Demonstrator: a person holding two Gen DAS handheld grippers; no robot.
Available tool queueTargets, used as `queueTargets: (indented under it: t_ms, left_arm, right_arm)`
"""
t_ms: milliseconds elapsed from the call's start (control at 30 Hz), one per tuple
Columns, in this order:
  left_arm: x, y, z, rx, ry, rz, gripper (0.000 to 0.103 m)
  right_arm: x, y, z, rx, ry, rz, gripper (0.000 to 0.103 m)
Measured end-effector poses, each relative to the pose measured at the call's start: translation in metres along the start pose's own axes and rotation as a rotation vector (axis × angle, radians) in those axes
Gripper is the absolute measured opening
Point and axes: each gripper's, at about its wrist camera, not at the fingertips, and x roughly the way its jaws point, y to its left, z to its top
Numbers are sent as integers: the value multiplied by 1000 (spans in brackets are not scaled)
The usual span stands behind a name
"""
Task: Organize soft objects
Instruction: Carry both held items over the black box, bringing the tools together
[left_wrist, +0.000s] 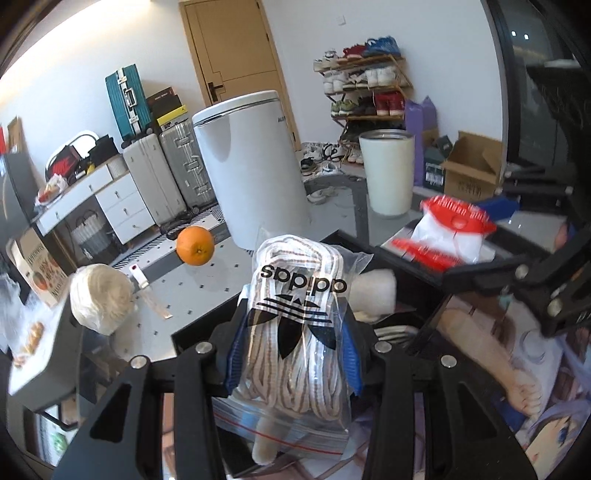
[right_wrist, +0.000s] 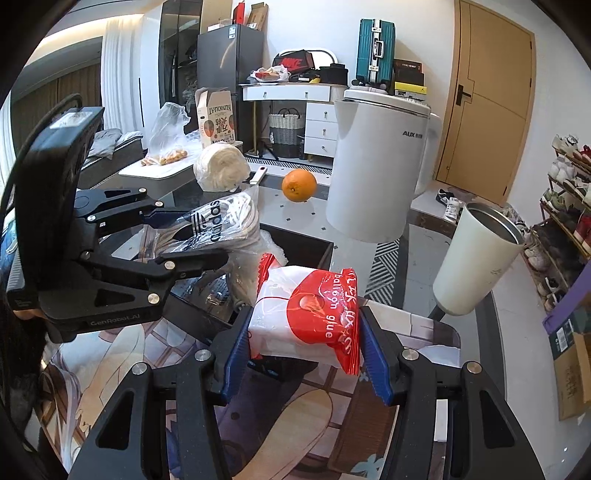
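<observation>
My left gripper (left_wrist: 293, 350) is shut on a clear zip bag of striped white laces with a black logo (left_wrist: 295, 317), held over the near edge of a black box (left_wrist: 417, 273). It also shows in the right wrist view (right_wrist: 181, 236), with the lace bag (right_wrist: 218, 225). My right gripper (right_wrist: 306, 347) is shut on a white and red "balloon glue" packet (right_wrist: 306, 314), held above the printed mat beside the box (right_wrist: 317, 247). That packet shows in the left wrist view (left_wrist: 454, 229) at the right. White soft items (left_wrist: 373, 291) lie inside the box.
On the table stand a white kettle (left_wrist: 251, 166), a white tumbler (left_wrist: 388, 170), an orange (left_wrist: 195, 245) and a wrapped white ball of yarn (left_wrist: 101, 299). A printed anime mat (right_wrist: 280, 413) covers the near table. Suitcases, drawers and a shoe rack line the far wall.
</observation>
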Motion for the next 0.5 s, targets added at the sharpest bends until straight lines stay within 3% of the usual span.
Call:
queueTargets:
  t_ms: [100,300,500]
  left_arm:
    - [1,3,-3,13,13,-3,46]
    - [-18,20,0,-66,-40,-36,43]
    - [-32,-1,5,37,-62,-143,43]
  right_arm:
    - [1,1,1,0,-3,0,55]
    - [2,3,1,1,-4,10,55]
    - [-1,3,0,2,-10,10,55]
